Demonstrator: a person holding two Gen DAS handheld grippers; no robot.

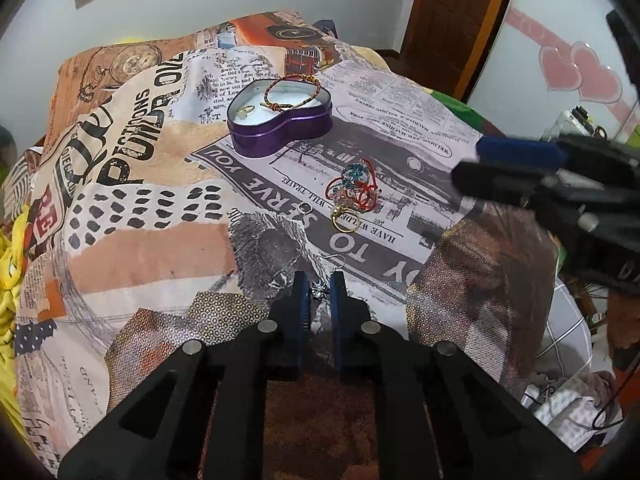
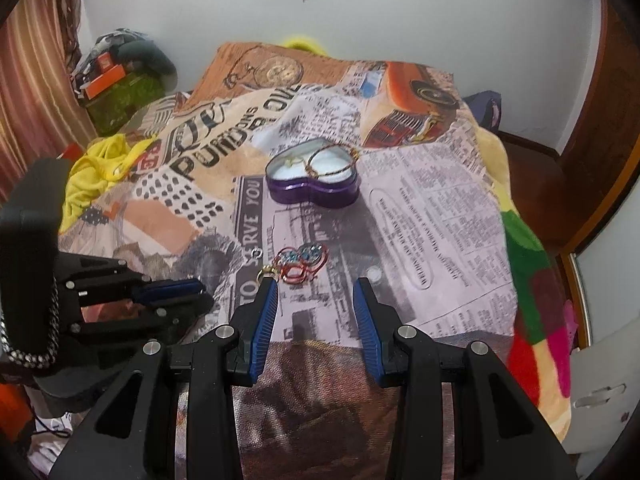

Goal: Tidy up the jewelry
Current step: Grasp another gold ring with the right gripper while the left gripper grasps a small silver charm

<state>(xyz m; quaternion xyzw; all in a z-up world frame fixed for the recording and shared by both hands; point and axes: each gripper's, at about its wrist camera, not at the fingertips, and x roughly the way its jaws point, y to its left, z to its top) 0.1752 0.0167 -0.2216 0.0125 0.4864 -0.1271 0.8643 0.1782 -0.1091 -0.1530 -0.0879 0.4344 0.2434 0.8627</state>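
Left hand-held gripper (image 1: 320, 286), at the bed's (image 1: 168, 240) near edge, is clamped on an earring (image 1: 320, 291). Right hand-held gripper (image 2: 315, 294) stands apart, empty. Beyond: ring (image 1: 345, 220), bracelets (image 1: 354, 186), then tin (image 1: 280, 126) mid-bed.

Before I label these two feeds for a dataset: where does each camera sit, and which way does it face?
Left wrist: on the left gripper, angled down at the bedspread; its fingers pinch a silver earring; the right gripper enters at right.
Right wrist: on the right gripper, angled down the bed; jaws apart, empty; the left gripper shows at left.
Shared: the purple heart tin and the red wire tangle.
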